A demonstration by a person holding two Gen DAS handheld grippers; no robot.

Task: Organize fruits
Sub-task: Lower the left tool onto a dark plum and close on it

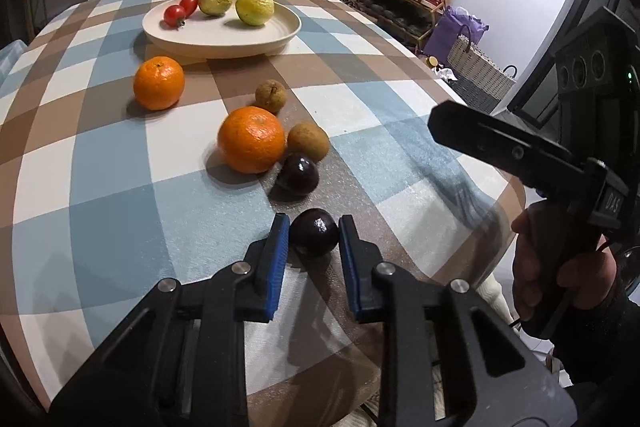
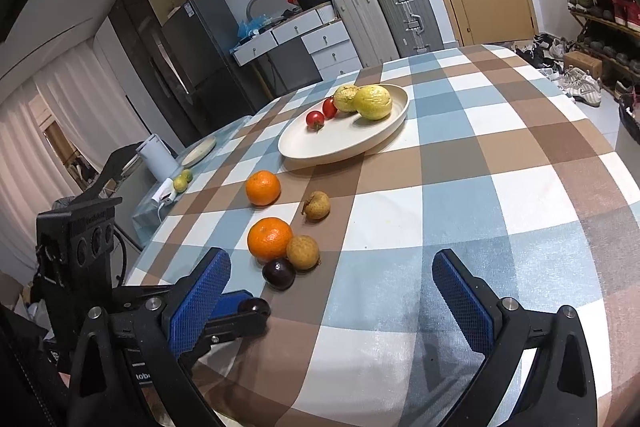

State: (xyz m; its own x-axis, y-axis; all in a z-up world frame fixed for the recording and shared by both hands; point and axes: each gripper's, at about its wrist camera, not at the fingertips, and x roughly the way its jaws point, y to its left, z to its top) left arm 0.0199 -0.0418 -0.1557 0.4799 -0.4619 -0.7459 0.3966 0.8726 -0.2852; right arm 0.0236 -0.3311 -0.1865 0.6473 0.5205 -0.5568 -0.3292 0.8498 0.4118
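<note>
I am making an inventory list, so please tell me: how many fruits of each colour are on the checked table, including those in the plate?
Orange: 2
Brown: 2
Dark purple: 2, one between the left gripper's pads
Yellow, in the plate: 2
Red, in the plate: 2
Total: 10
</note>
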